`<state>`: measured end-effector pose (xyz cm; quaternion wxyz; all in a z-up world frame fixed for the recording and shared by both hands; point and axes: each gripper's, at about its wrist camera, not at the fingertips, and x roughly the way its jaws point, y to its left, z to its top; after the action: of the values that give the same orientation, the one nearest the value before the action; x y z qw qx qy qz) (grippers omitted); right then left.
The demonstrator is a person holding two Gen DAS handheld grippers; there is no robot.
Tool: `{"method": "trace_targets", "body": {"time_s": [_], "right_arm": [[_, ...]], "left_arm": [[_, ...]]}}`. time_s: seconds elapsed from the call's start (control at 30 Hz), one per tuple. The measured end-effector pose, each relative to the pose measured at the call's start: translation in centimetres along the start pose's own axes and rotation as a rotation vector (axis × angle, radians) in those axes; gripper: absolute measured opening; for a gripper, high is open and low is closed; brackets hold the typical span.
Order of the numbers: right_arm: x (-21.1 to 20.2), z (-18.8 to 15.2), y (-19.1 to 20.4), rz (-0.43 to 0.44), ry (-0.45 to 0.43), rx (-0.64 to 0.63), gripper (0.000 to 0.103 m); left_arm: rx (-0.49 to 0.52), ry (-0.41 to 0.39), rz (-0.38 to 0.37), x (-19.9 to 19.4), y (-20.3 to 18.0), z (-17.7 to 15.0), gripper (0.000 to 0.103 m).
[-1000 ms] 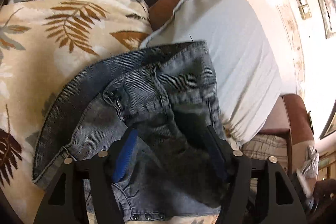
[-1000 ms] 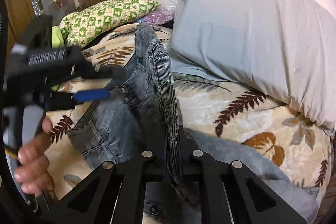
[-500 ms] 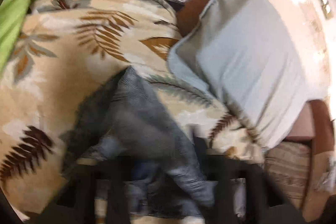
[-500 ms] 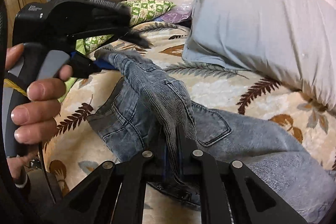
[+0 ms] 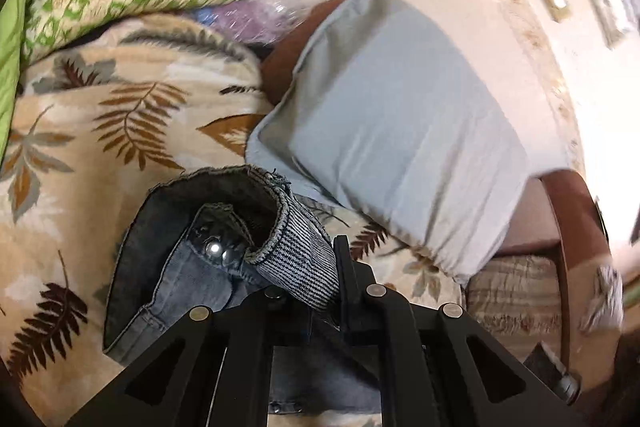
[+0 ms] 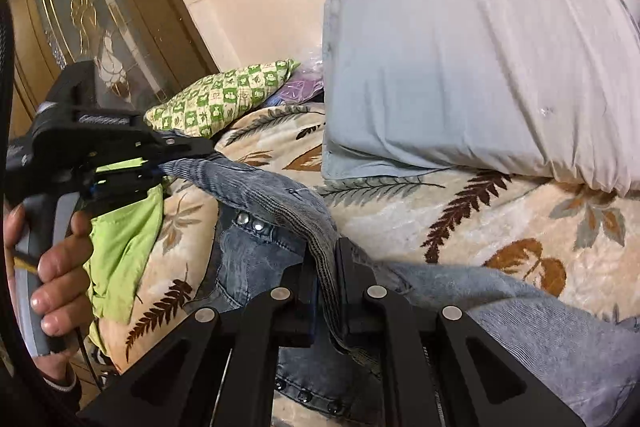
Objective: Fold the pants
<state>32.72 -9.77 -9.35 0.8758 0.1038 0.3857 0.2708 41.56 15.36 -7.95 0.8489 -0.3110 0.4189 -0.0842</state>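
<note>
Blue-grey denim pants [image 6: 520, 311] lie on a leaf-patterned blanket [image 6: 460, 223], with the waist end lifted and the legs trailing off to the right. The ribbed waistband is stretched between both grippers. My right gripper [image 6: 326, 267] is shut on one part of the band. My left gripper [image 6: 192, 157], held by a hand at the left, is shut on the band's far end. In the left wrist view the left gripper [image 5: 316, 267] pinches the waistband of the pants [image 5: 172, 287], and the open waist with metal snaps hangs just in front.
A large pale-blue pillow [image 6: 480, 67] leans against the wall behind the pants. A green-checked cushion [image 6: 224, 99] and a lime-green cloth [image 6: 124, 239] lie at the left. A wooden door [image 6: 80, 11] stands far left. A brown bed frame [image 5: 576, 219] edges the right.
The left gripper's jaws, open around the waist a second ago, have shut on the waistband and lifted it. The right gripper kept its grip while the band was pulled taut between the two.
</note>
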Motion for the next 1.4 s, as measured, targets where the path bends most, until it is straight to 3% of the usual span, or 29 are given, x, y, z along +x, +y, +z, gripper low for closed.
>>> {"method": "trace_targets", "body": {"time_s": [0.1, 0.17, 0.3, 0.4, 0.5, 0.63, 0.73, 0.83, 0.9, 0.93, 1.0, 1.1, 1.2, 1.27, 1.33, 1.4], "right_arm": [[-1.2, -2.3, 0.8, 0.01, -0.008, -0.053, 0.008], [-0.4, -4.6, 1.1, 0.024, 0.044, -0.057, 0.008], [3.9, -8.6, 1.1, 0.044, 0.164, -0.001, 0.008], [5.4, -10.5, 1.6, 0.043, 0.192, 0.015, 0.009], [4.8, -10.9, 2.5, 0.034, 0.161, -0.013, 0.01], [6.6, -11.9, 2.8, -0.042, 0.201, -0.072, 0.015], [7.1, -12.4, 2.3, -0.017, 0.215, -0.031, 0.016], [7.0, -12.3, 1.7, 0.01, 0.233, 0.017, 0.02], [6.1, -11.9, 1.4, 0.044, 0.228, 0.057, 0.029], [5.3, -11.7, 1.2, 0.056, 0.219, 0.073, 0.047], [2.8, -11.3, 0.7, 0.077, 0.174, 0.117, 0.07], [-1.3, -11.1, -0.4, 0.081, 0.115, 0.142, 0.071], [-4.6, -11.1, -3.2, 0.065, 0.08, 0.21, 0.071], [-6.8, -11.3, -6.1, 0.055, 0.057, 0.276, 0.071], [-8.9, -10.9, -8.8, 0.018, 0.038, 0.312, 0.072], [-10.7, -10.3, -11.5, -0.029, 0.012, 0.343, 0.073]], "left_arm": [[-0.015, -0.002, 0.012, -1.0, 2.5, -4.0, 0.009], [-0.063, 0.02, 0.058, -0.4, 5.7, -6.6, 0.009], [-0.176, 0.084, 0.14, 1.6, 11.0, -9.2, 0.009], [-0.229, 0.082, 0.112, 0.9, 13.2, -9.8, 0.009], [-0.221, 0.062, 0.113, 0.2, 13.5, -10.1, 0.01], [-0.192, 0.122, 0.23, 2.8, 13.9, -11.3, 0.014], [-0.207, 0.092, 0.211, 2.1, 13.9, -11.1, 0.015], [-0.168, 0.059, 0.256, 1.5, 13.4, -10.9, 0.015], [-0.153, 0.047, 0.271, 1.2, 13.1, -11.1, 0.014], [-0.14, 0.026, 0.298, 1.0, 12.6, -11.2, 0.013], [-0.129, -0.007, 0.317, 0.3, 12.0, -11.0, 0.011], [-0.058, -0.03, 0.359, -0.2, 10.4, -11.3, 0.011], [-0.07, 0.045, 0.384, 0.3, 10.5, -12.4, 0.012], [-0.084, 0.048, 0.364, -0.2, 10.2, -12.6, 0.022], [-0.097, 0.057, 0.283, -1.4, 9.5, -12.9, 0.047], [-0.1, 0.038, 0.24, -2.9, 8.2, -13.7, 0.049]]}}
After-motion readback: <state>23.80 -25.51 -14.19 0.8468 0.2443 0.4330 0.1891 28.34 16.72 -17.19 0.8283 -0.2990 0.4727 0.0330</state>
